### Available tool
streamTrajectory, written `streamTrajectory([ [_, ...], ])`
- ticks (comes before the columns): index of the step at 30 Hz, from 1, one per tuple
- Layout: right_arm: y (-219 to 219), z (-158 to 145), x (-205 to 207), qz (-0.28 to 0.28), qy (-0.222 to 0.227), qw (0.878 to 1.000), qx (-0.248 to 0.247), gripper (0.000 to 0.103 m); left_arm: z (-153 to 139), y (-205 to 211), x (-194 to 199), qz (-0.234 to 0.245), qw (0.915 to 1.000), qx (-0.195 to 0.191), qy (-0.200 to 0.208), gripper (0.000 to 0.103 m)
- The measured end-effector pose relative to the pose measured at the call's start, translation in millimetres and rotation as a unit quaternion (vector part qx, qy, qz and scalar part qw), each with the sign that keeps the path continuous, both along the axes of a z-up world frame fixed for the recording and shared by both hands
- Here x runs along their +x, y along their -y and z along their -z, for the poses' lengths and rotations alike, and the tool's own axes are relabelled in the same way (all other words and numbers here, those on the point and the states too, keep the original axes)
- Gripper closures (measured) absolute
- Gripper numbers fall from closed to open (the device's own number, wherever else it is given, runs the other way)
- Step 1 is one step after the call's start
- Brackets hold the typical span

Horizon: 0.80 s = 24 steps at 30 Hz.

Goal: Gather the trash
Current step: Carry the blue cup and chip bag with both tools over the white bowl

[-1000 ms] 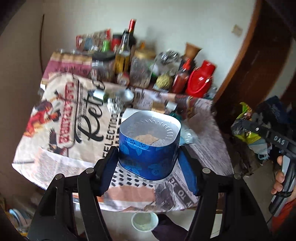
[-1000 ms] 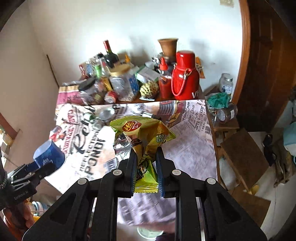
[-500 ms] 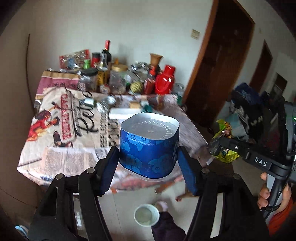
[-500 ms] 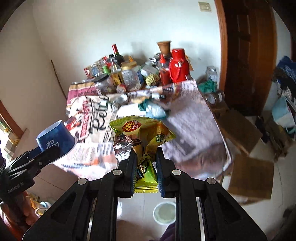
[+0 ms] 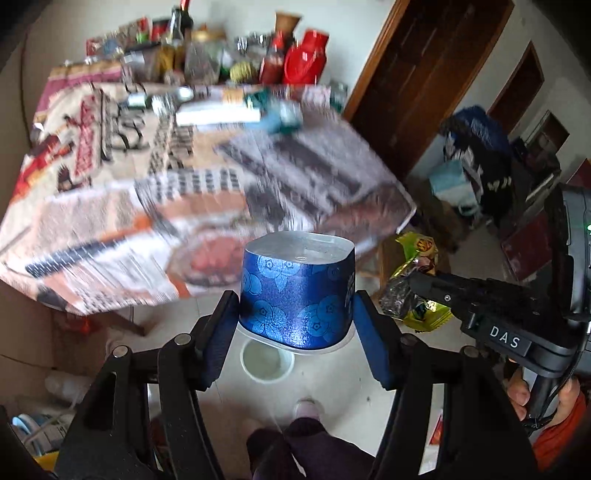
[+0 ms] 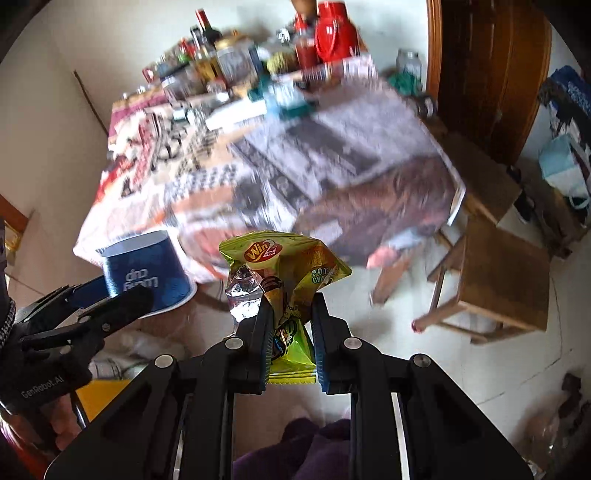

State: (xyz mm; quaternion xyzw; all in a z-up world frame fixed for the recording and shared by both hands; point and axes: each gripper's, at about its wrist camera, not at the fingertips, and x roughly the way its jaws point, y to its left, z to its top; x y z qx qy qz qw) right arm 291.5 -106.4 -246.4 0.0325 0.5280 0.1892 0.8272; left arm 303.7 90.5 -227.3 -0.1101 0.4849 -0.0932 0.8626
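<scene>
Worktop [image 5: 155, 192] under printed paper lies behind both grippers, which angle down toward the floor. Left gripper [image 5: 295, 317] has its fingers clamped on the upside-down blue cup [image 5: 295, 291] above a white bin [image 5: 266, 360]; right gripper [image 6: 291, 325] pinches the crumpled snack bag [image 6: 284, 266].

It was a lived-in home: bottles [image 5: 184, 22] and jars crowded the wall end of a newspaper-covered table [image 5: 184, 177], wooden doors [image 5: 417, 74] beside it.

"DAS" on the right tongs [image 5: 402, 291], "Win2" on the chip bag [image 6: 284, 273], seemingly "GenRobot.AI" on the left tongs [image 6: 122, 295].
</scene>
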Motion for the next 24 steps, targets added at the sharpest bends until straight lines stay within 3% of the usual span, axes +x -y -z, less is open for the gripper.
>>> streamTrajectory([
  [6, 9, 68, 6, -0.012, -0.055, 0.998, -0.011, 0.086, 76, 23, 12, 0.002, 0.9978, 0.001, -0.067, 0.042],
  [12, 18, 160, 22, -0.023, -0.108, 0.994, -0.023, 0.086, 167, 34, 24, -0.015, 0.993, -0.005, -0.117, 0.043],
  [24, 17, 351, 42, -0.064, -0.155, 0.984, -0.054, 0.085, 379, 43, 41, -0.03, 0.9799, -0.01, -0.197, 0.043],
])
